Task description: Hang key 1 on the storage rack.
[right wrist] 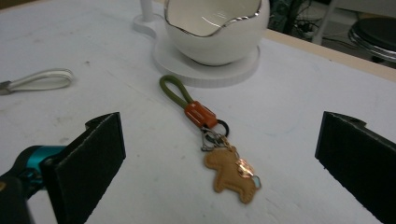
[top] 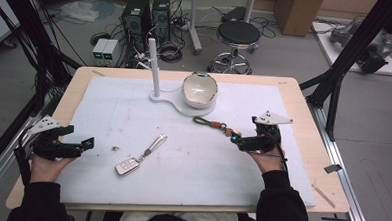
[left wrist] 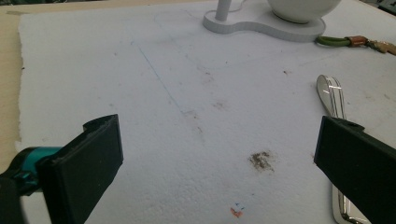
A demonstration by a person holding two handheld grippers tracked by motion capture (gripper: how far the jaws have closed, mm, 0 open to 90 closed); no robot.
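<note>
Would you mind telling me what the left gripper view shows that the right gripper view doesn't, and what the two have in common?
Left gripper view: the blue pencil line and brown stain on the white mat, with the silver key fob strap beside the open left tool.

Right gripper view: the tan horse charm, orange clasp, the bowl's scalloped rim and the open right tool.

Shared: the white bowl, its stand, and the green loop.
</note>
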